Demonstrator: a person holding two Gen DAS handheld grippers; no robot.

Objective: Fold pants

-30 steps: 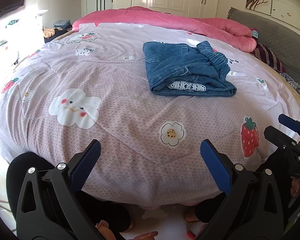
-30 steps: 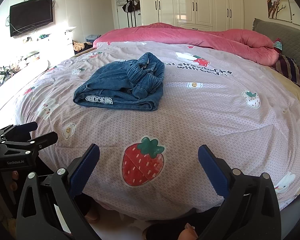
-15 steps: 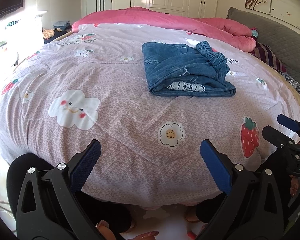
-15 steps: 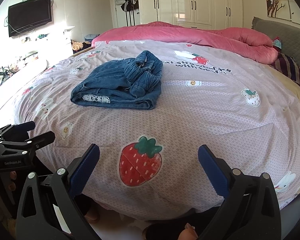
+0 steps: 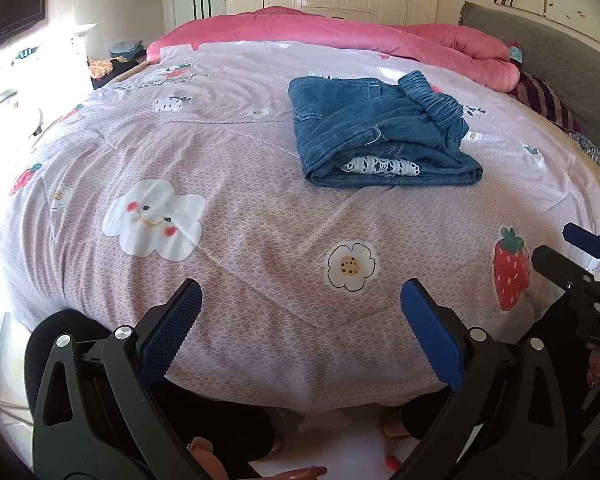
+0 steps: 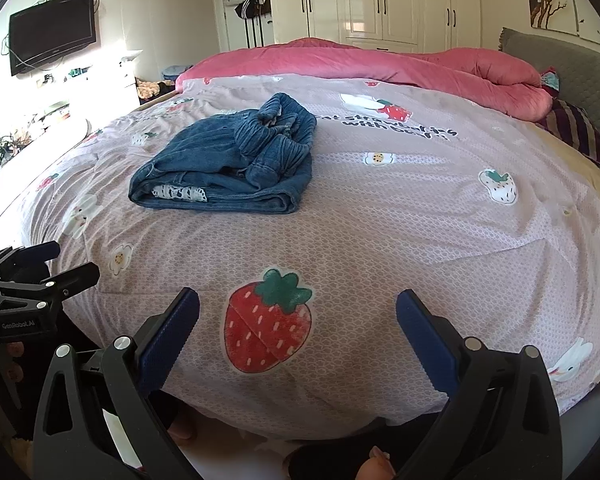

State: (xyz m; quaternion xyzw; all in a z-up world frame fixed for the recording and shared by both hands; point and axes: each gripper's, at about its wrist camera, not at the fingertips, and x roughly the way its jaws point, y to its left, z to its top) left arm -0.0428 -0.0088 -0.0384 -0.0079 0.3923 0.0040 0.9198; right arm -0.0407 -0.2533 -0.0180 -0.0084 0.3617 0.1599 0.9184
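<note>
Left wrist view shows the left gripper [image 5: 298,334] with its blue-padded fingers [image 5: 168,332] spread wide apart, nothing between them, held off the near edge of the bed above the pale pink quilt [image 5: 236,184] and touching no cloth. Right wrist view shows the right gripper [image 6: 298,340] in the same posture, jaws wide, empty, with a printed strawberry [image 6: 268,320] on the quilt lying between the two pads. Each gripper also appears in the other's camera: the right one at the right margin of the left view, the left one at the left margin of the right view, both with fingers parted. The pants [image 5: 380,132], blue denim, lie folded into a compact stack in the middle of the quilt, well apart from both grippers; a strip of white lace [image 5: 380,166] peeks from the near fold, and the ribbed waistband [image 6: 276,136] sits bunched on top (toward the pink comforter [image 6: 380,66] at the far side). Compared with half a second ago, the pants keep the same folds and place, both grippers remain wide open and empty, and the framing has shifted only slightly.
</note>
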